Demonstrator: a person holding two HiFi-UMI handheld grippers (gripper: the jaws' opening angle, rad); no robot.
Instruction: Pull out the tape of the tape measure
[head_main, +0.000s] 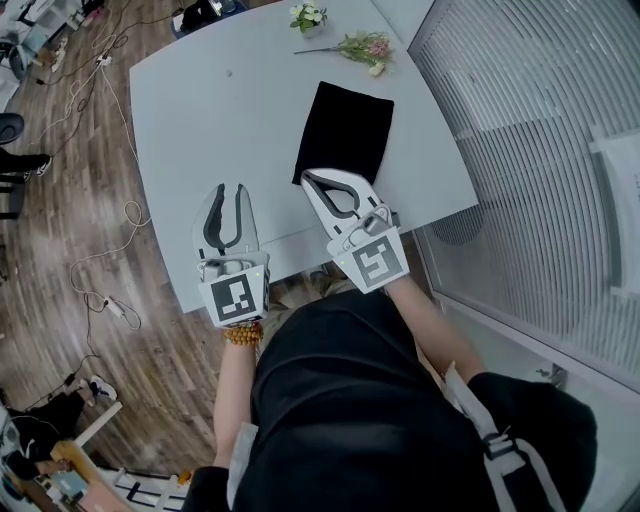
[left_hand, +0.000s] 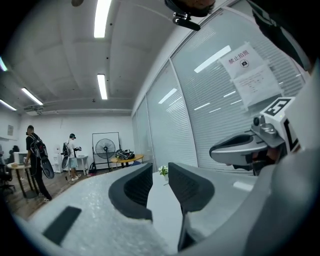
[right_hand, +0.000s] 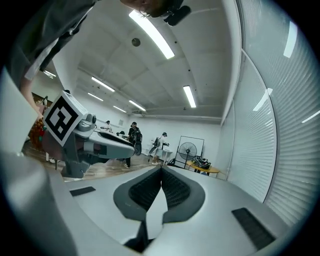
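No tape measure shows in any view. Both grippers are raised level above the near edge of the grey table. My left gripper is open, its jaws a narrow gap apart with nothing between them. To its right, my right gripper is shut with the tips touching, and it holds nothing. A flat black cloth pouch lies on the table just beyond the right gripper. Each gripper appears side-on in the other's view, the right gripper and the left gripper.
A spray of pink flowers and a small flower pot lie at the table's far edge. A glass wall with blinds runs along the right. Cables trail on the wooden floor at left. People and a fan stand far off.
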